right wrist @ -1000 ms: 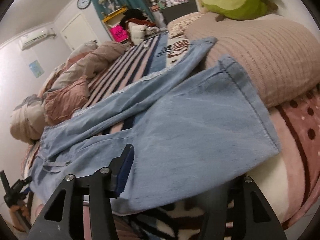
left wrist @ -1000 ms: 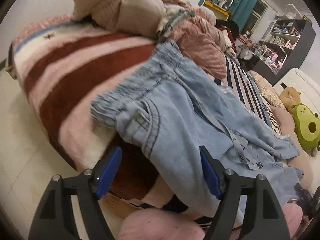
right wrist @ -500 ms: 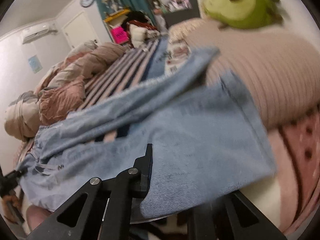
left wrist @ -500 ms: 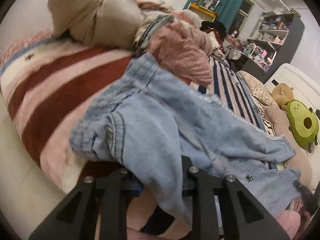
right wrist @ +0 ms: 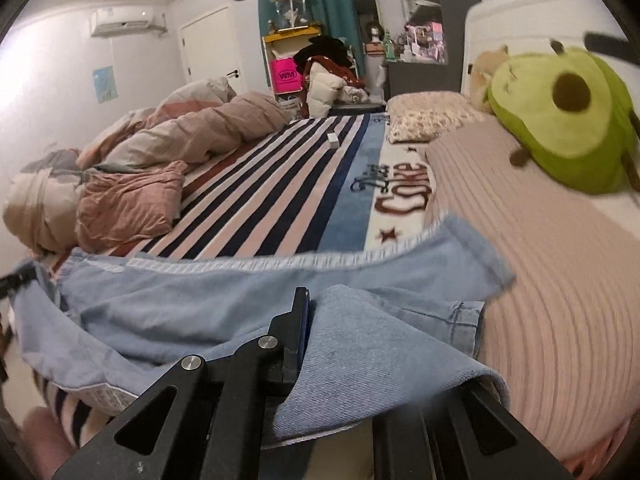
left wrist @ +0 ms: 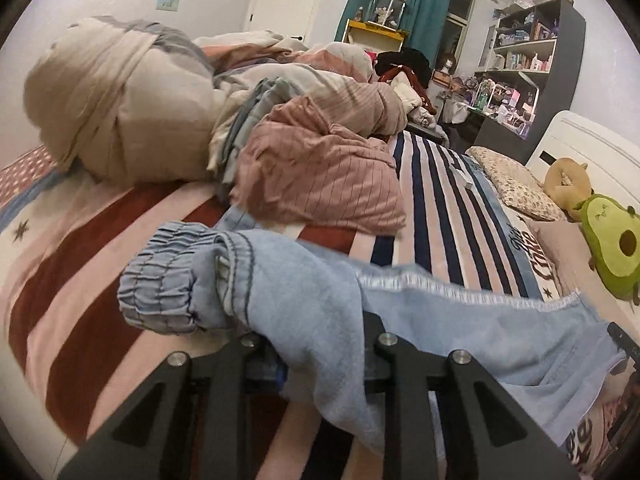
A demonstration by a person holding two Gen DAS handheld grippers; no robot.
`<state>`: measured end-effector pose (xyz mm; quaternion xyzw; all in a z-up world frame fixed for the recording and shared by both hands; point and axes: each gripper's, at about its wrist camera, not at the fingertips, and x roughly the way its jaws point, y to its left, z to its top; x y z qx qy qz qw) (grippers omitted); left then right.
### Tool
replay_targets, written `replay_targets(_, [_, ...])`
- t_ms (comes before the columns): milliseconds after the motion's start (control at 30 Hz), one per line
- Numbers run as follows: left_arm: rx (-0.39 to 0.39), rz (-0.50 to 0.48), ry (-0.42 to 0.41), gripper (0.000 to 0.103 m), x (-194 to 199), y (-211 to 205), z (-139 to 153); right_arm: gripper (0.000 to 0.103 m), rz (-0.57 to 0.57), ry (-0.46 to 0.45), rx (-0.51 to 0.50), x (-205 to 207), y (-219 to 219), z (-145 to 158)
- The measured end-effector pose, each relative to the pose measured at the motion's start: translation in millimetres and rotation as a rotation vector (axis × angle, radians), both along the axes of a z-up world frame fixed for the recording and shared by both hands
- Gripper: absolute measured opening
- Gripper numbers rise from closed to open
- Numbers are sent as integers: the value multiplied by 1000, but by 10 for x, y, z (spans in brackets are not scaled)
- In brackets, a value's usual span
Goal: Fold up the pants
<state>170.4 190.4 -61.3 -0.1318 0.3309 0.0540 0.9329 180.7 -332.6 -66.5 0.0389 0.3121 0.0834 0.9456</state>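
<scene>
**Bedroom, pants lifted at both ends**

Bedding covers the whole bed: a striped blanket in navy, pink and dark red, with a heap of beige and pink quilts piled on its far side from the grippers. A green avocado plush lies by the white headboard, on a ribbed pink cover.

The pants are light blue denim with a gathered elastic waistband and dark stitching along the seams. They lie along the near edge of the bed, in front of the quilt heap, partly raised off the blanket. Their long axis runs lengthwise down the bed, waistband at the end far from the avocado plush, leg hems toward it. One leg is turned so its pale inner seam shows along the top edge.

The left gripper has its fingers clenched on the denim just below the waistband, cloth bunched and draped over them. The right gripper is grasping the lower part of a leg: its left finger presses against a fold of fabric that hangs over and hides the other finger.

A dark shelving unit beyond the headboard holds many small bottles and boxes, too small to identify.
</scene>
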Motion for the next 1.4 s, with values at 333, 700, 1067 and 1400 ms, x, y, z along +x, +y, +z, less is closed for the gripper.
replay_targets(333, [44, 24, 77, 23, 812, -63, -278, 4, -4, 69, -159, 759, 135, -202])
replay_targets(700, [111, 35, 60, 69, 700, -74, -219, 54, 23, 153, -174, 810, 188, -458])
replay_targets(1067, [99, -94, -107, 79, 234, -498, 438, 63, 200, 22, -87, 113, 520, 100])
replay_targets(1400, [23, -137, -38, 79, 316, -461, 28, 64, 591, 94, -204, 273, 1770, -282])
